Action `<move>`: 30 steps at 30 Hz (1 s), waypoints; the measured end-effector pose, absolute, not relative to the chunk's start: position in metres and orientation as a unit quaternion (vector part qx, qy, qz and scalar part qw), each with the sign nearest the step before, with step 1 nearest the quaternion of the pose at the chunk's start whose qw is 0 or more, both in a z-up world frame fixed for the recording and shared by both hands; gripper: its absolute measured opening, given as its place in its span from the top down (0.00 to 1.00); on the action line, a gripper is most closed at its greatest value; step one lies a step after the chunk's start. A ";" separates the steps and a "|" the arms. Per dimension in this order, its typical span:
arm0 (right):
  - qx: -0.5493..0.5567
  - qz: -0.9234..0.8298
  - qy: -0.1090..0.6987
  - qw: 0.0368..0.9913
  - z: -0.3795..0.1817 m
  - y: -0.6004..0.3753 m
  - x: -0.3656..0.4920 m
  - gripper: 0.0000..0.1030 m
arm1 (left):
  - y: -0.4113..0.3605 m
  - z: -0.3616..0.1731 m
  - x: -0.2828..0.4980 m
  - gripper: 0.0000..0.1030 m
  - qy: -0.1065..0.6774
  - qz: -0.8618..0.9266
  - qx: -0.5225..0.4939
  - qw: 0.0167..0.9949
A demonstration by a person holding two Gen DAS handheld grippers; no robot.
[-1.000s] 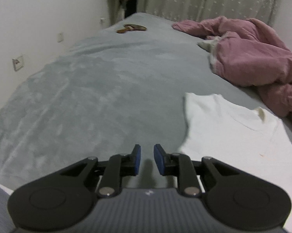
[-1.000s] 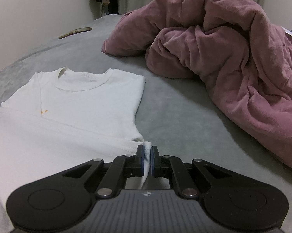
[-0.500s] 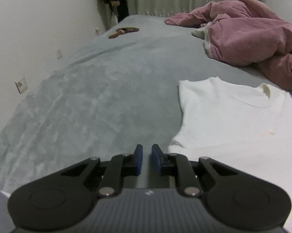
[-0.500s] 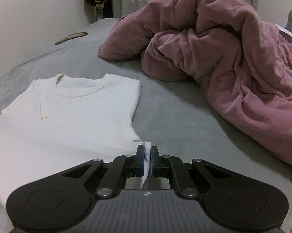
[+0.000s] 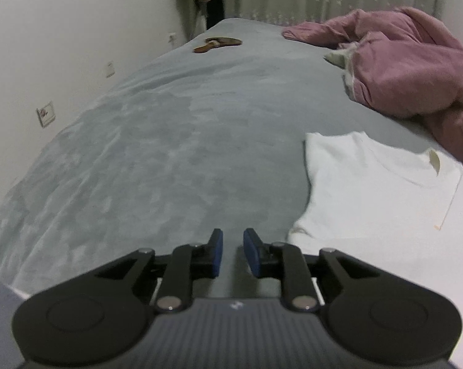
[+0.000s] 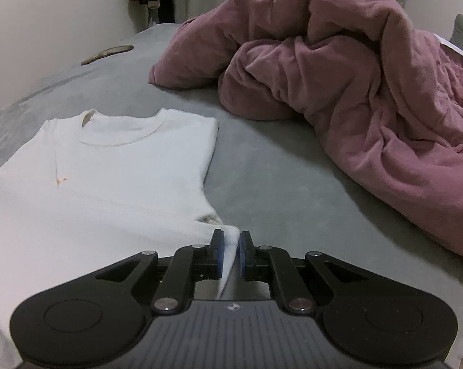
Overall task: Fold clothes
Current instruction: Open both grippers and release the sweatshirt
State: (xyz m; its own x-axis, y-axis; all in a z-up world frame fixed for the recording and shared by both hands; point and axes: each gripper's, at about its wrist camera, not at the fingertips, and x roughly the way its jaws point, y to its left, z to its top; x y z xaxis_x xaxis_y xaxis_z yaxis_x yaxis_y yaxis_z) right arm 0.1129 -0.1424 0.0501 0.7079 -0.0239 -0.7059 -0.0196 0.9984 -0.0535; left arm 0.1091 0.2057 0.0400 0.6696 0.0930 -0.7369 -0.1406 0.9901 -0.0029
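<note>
Grey bed (image 5: 176, 160) shows through my left gripper (image 5: 233, 252), whose jaws are opening a narrow gap on nothing; the white T-shirt (image 5: 379, 196) lies just right. My right gripper (image 6: 230, 253) is opening, shirt corner between its pads.

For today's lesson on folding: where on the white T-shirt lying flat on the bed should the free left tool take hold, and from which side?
Grip the white T-shirt at its left sleeve corner, which lies just right of the left tool. That tool's jaws are opening with nothing between them. Come in low from the shirt's outer edge: the cloth lies flat, so only the edge offers a pinch, probably mirroring the right tool.
</note>
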 end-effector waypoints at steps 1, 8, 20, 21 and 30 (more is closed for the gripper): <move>-0.029 -0.004 0.379 0.925 0.053 -0.142 0.112 0.89 | 0.207 0.043 0.108 0.82 0.402 0.067 -0.030 0.913; -0.044 0.011 0.361 0.931 0.066 -0.128 0.101 0.86 | 0.188 0.061 0.091 0.72 0.389 0.047 -0.014 0.920; -0.063 0.129 0.362 0.921 0.061 -0.065 0.078 0.81 | 0.118 0.054 0.054 0.71 0.393 -0.055 -0.005 0.918; -0.063 0.141 0.363 0.919 0.059 -0.059 0.075 0.81 | 0.113 0.053 0.052 0.70 0.392 -0.063 -0.003 0.918; -0.079 0.178 0.372 0.908 0.049 -0.030 0.056 0.79 | 0.091 0.037 0.047 0.68 0.393 -0.070 0.033 0.916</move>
State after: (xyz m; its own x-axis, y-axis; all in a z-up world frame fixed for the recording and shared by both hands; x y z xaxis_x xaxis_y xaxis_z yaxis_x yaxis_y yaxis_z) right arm 0.0563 -0.0300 0.0488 0.6598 0.2637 -0.7036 -0.3815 0.9243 -0.0114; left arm 0.0473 0.0914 0.0370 0.6810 -0.1024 -0.7251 0.1535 0.9881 0.0047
